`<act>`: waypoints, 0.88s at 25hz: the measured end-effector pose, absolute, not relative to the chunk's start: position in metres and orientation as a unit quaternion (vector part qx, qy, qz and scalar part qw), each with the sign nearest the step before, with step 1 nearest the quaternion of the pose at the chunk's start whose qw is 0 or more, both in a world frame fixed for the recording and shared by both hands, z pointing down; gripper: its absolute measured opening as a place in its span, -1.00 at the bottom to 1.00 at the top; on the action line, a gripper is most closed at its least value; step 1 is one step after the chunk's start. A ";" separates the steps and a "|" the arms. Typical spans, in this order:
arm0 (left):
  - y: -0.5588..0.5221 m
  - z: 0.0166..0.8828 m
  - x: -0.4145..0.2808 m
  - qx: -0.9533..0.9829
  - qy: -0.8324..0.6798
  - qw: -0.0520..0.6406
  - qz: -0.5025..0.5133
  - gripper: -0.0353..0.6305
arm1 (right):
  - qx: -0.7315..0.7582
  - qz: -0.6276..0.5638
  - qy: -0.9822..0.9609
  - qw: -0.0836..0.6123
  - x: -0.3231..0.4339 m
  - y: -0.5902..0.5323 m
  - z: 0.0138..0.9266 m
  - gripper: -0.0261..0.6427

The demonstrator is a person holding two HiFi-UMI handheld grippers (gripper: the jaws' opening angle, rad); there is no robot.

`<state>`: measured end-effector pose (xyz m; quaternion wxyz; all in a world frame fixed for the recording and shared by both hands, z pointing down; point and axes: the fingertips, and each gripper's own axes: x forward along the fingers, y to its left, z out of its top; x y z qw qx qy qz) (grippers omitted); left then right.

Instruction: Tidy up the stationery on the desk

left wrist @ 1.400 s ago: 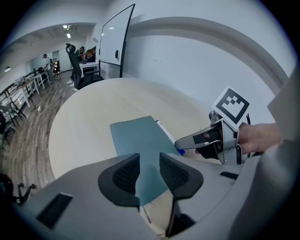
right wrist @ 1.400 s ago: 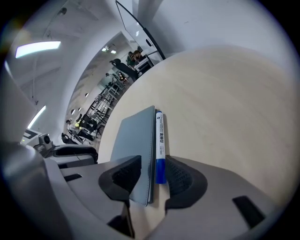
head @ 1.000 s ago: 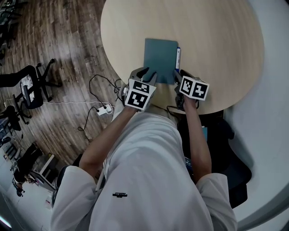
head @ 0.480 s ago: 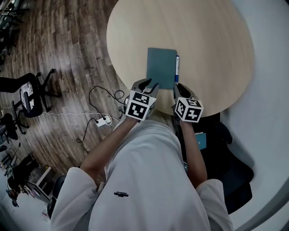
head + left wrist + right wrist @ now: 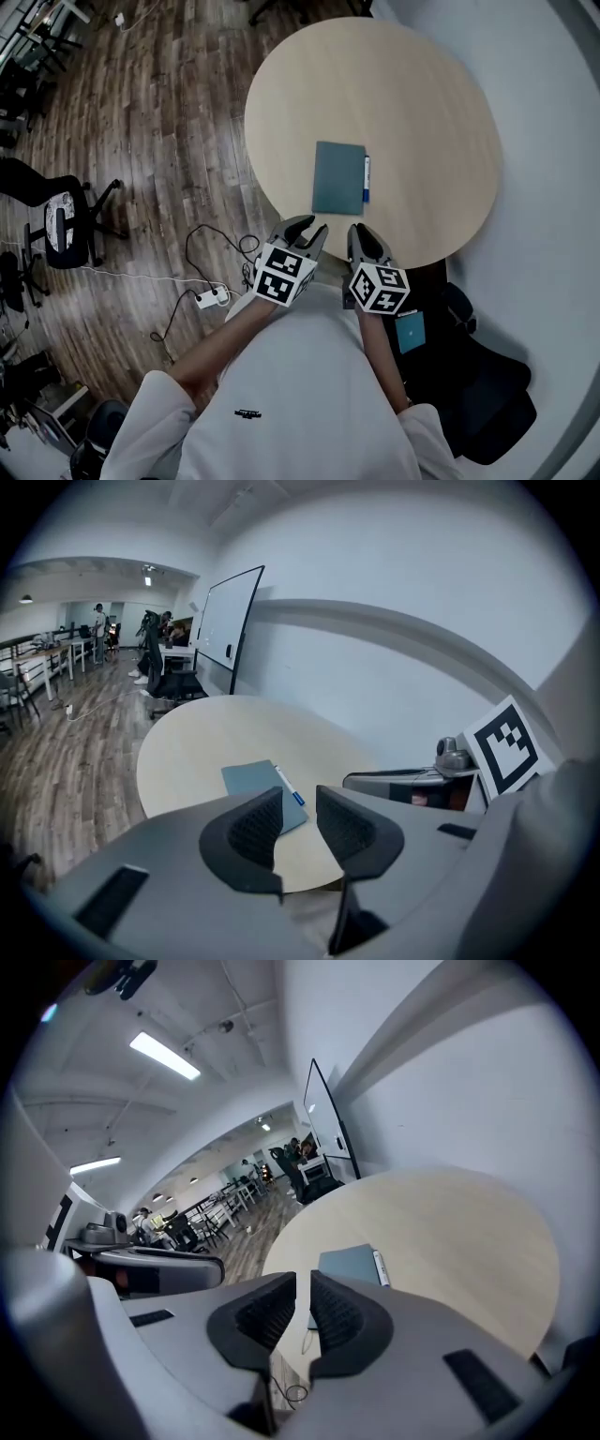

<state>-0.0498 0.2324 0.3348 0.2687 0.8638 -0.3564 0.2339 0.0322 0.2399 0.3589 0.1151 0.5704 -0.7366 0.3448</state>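
A teal notebook [image 5: 338, 177] lies flat and closed on the round, pale wooden counter [image 5: 422, 103], on the half nearer the person and a little in from the edge. Its long axis runs straight away from the person, with a short edge facing them. A white pen [image 5: 366, 179] lies along the notebook's right long edge, parallel to it and right against it or just beside it. The pen's blue end points back toward the person.

Both tongs hang off the near rim of the counter, above the person's white shirt [image 5: 300, 394], and neither reaches the notebook or pen. The left tongs [image 5: 307, 225] are spread a little, and the left gripper view shows nothing between their ribbed black pads. Through that gap the notebook [image 5: 253, 780] and pen [image 5: 289, 787] appear farther off on the counter. The right tongs [image 5: 361, 234] are drawn almost together. In the right gripper view only a thin, empty slit separates the pads, and the notebook [image 5: 349, 1265] and pen [image 5: 381, 1267] lie beyond them.

On the dark wood floor [image 5: 159, 141] to the left lie a white power strip [image 5: 211, 298] with its trailing cable and a black office chair [image 5: 56, 220]. A whiteboard [image 5: 225, 621] leans against the far wall.
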 end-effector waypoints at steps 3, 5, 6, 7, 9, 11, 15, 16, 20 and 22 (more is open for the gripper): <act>0.251 0.314 -0.063 0.869 -0.362 0.260 0.215 -0.53 | 0.573 0.320 -0.747 0.107 0.015 0.261 0.334 -0.72; 0.263 0.304 -0.071 0.871 -0.369 0.255 0.202 -0.57 | 0.577 0.306 -0.751 0.102 0.005 0.276 0.321 -0.74; 0.268 0.299 -0.075 0.871 -0.373 0.253 0.197 -0.60 | 0.576 0.307 -0.751 0.097 0.001 0.282 0.317 -0.74; 0.273 0.295 -0.078 0.871 -0.375 0.252 0.193 -0.64 | 0.574 0.312 -0.751 0.092 -0.003 0.288 0.314 -0.76; 0.284 0.289 -0.081 0.872 -0.375 0.253 0.189 -0.68 | 0.567 0.326 -0.751 0.090 -0.010 0.296 0.312 -0.77; 0.293 0.287 -0.081 0.873 -0.370 0.252 0.194 -0.71 | 0.562 0.324 -0.754 0.102 -0.011 0.299 0.308 -0.78; 0.300 0.284 -0.071 0.874 -0.370 0.250 0.194 -0.72 | 0.566 0.302 -0.758 0.117 0.007 0.306 0.296 -0.78; 0.302 0.283 -0.066 0.875 -0.370 0.248 0.193 -0.72 | 0.568 0.301 -0.757 0.116 0.012 0.309 0.295 -0.78; 0.314 0.282 -0.054 0.877 -0.369 0.239 0.195 -0.72 | 0.576 0.305 -0.750 0.114 0.027 0.320 0.297 -0.79; 0.319 0.280 -0.059 0.876 -0.373 0.235 0.194 -0.72 | 0.578 0.309 -0.746 0.115 0.028 0.326 0.299 -0.79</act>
